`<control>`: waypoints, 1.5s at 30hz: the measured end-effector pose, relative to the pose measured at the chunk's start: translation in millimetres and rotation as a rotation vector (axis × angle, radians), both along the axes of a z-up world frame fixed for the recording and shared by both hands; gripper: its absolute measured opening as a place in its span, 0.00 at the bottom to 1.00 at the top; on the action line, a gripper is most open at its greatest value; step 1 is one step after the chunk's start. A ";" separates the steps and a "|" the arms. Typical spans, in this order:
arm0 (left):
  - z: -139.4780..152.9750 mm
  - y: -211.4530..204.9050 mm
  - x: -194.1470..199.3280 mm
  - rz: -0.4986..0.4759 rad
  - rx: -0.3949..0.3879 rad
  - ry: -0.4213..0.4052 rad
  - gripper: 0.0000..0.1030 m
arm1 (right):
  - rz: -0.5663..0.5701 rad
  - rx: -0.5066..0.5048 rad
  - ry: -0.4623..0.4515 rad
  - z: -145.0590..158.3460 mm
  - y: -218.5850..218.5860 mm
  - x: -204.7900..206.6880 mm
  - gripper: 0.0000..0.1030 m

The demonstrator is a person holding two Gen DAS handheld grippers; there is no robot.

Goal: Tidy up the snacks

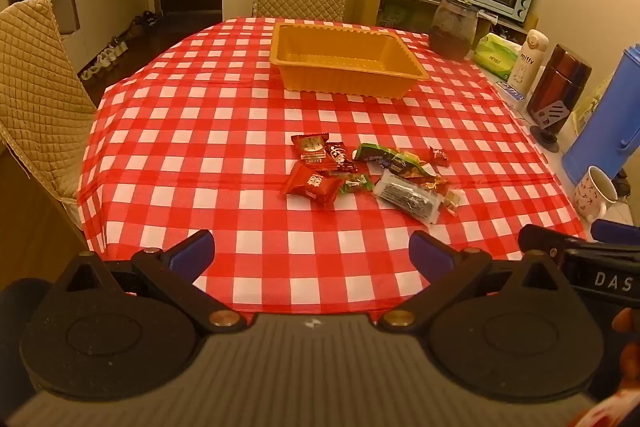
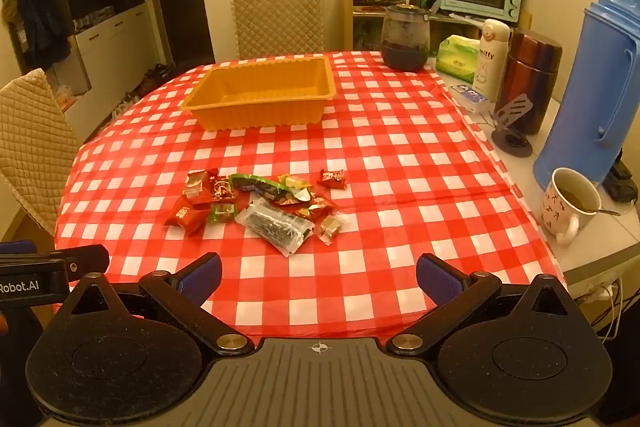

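Snacks (image 1: 370, 175) lie heaped mid-table, well short of the empty orange tray (image 1: 346, 61). Both the left gripper (image 1: 312, 255) and right gripper (image 2: 318, 277) hang wide open, holding nothing. Best to pinch one loose wrapper at the heap's edge.

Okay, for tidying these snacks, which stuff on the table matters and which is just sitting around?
Matters: snack pile, empty orange tray, open left gripper, open right gripper.
Just sitting: mug, blue jug, tissue pack, dark jar.

Warm, yellowish indoor light, fairly dim and even, casts soft shadows. Both fisheye views bend strongly at the edges, with dark corners. Focus is sharp mid-frame, with no glare.
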State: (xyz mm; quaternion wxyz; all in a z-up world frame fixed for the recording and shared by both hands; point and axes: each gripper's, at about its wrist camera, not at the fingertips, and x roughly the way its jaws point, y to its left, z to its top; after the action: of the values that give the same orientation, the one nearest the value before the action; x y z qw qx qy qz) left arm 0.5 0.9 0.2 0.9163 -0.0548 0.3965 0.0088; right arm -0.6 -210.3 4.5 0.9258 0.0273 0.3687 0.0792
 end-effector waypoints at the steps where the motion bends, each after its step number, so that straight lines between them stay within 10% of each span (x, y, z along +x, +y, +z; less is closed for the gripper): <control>1: 0.1 0.0 0.0 0.001 0.004 -0.003 1.00 | 0.000 0.001 0.000 0.1 0.0 -0.2 0.99; 45: 2.0 -5.1 -3.1 -0.015 -0.002 -0.023 1.00 | -0.005 0.004 -0.004 0.6 -1.0 -2.7 0.99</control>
State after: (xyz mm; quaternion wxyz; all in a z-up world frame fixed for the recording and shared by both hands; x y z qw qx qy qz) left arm -2.6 -4.2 2.2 0.9208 -0.0526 0.3865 0.0010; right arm -3.3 -211.3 5.1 0.9267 0.0301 0.3665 0.0777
